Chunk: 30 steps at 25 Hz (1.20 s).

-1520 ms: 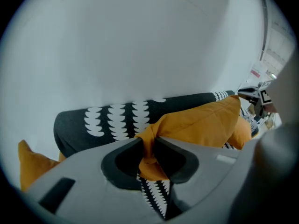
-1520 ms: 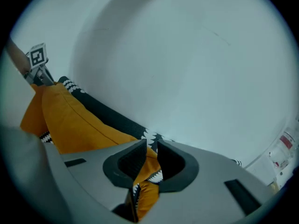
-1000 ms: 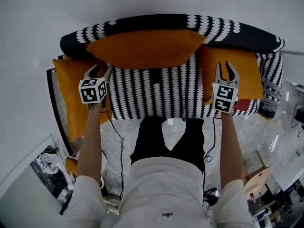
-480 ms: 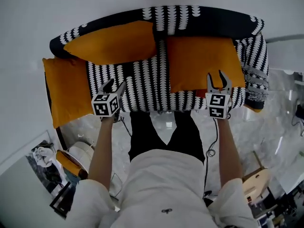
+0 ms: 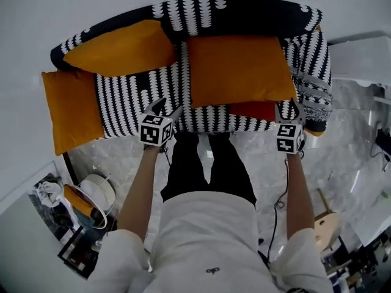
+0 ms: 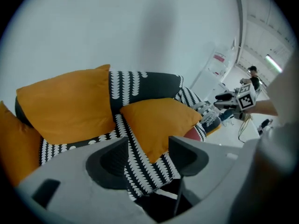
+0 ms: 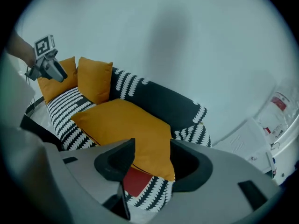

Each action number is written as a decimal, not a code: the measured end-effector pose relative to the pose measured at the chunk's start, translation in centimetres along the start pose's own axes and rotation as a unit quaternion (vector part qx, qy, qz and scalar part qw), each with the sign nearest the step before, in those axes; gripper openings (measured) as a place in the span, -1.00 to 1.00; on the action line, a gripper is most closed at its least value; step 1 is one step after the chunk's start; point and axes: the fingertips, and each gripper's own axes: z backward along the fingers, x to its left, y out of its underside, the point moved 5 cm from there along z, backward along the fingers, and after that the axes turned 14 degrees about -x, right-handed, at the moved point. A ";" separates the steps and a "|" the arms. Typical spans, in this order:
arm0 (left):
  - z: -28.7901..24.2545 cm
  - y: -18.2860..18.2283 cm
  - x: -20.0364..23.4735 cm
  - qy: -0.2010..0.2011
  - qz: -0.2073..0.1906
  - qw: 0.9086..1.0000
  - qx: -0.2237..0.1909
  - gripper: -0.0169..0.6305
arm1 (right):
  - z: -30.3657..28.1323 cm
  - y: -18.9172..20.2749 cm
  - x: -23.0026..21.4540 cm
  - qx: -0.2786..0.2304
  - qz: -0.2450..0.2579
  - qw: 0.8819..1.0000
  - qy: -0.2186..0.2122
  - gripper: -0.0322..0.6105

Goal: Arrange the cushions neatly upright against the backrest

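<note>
Both claws have drawn back from over the cushions to the front edge of the sofa (image 5: 244, 8) seat, near the middle of the head view. The jaws of each have just been opening, with nothing caught between them. The left claw (image 5: 168, 107) sits at centre-left, jaws apart over the black-and-white patterned seat. In the left gripper view only sofa fabric shows through its gap. The right claw (image 5: 288, 107) sits at centre-right, jaws spread and empty, just below the lower right corner of the flat cushion (image 5: 238, 69) and not touching it. That orange cushion lies slanted on the seat in the upper centre-right of the frame. Its top edge is toward the backrest and a red patch (image 5: 253, 110) shows beneath its lower edge. A second orange cushion (image 5: 119, 47) leans on the backrest at upper left, above and left of the left claw and well apart from it. A third cushion (image 5: 70, 112) stands at the far left end of the sofa.
</note>
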 end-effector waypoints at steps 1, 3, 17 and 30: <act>-0.6 0.4 -0.7 0.010 -0.005 1.000 0.009 -0.13 | 0.3 1.0 -0.4 0.012 -0.001 1.000 0.003 -0.28; -1.9 1.2 -1.6 0.027 -0.012 0.999 0.025 -0.12 | 0.1 2.8 -1.0 0.039 0.000 0.999 0.007 -0.27; -11.3 10.7 -1.7 0.074 -0.030 0.984 0.161 -0.09 | -6.4 15.0 -3.7 0.230 0.077 0.970 -0.026 -0.17; -15.1 12.4 -2.0 0.054 0.005 0.985 0.166 -0.43 | -12.5 22.4 -6.3 0.304 0.152 0.940 -0.043 -0.15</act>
